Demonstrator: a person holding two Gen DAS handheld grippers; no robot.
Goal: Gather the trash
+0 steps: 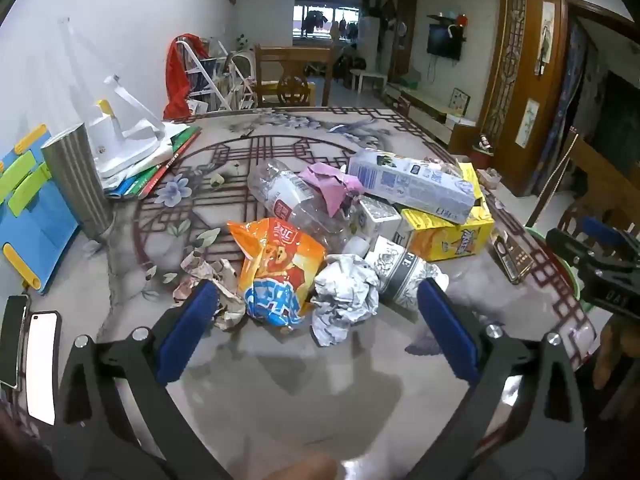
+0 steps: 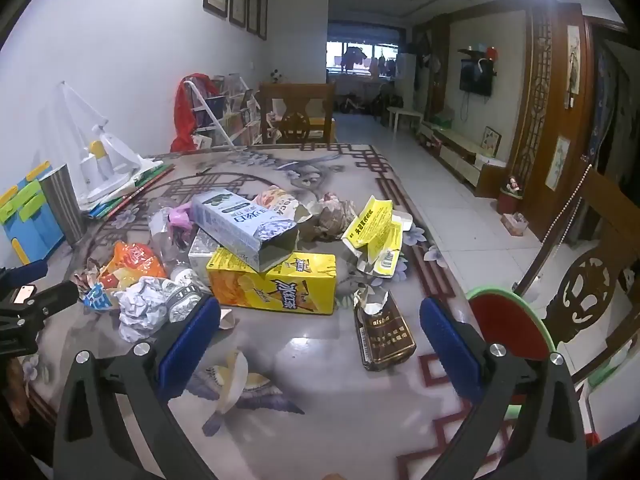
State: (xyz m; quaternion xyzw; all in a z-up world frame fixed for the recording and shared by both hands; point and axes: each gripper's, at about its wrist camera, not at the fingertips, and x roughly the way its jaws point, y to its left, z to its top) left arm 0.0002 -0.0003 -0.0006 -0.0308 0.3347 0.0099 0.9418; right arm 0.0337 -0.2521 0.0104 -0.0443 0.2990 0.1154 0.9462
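Observation:
A pile of trash lies on the patterned table [image 1: 280, 380]. In the left wrist view I see an orange snack bag [image 1: 276, 268], a crumpled white paper ball [image 1: 344, 296], a clear plastic bottle [image 1: 292, 204], a yellow drink carton [image 1: 448, 232] and a pale blue carton [image 1: 412, 184]. My left gripper [image 1: 318, 316] is open and empty, just short of the bag and paper ball. In the right wrist view the yellow carton [image 2: 276, 284] and a brown packet [image 2: 384, 332] lie ahead. My right gripper [image 2: 320, 328] is open and empty above the table.
A white desk lamp [image 1: 120, 136], books, a ribbed grey holder [image 1: 76, 176] and a blue organiser [image 1: 28, 208] stand at the table's left. Two phones [image 1: 28, 356] lie at the near left edge. A red and green bin [image 2: 512, 324] sits off the right edge beside wooden chairs.

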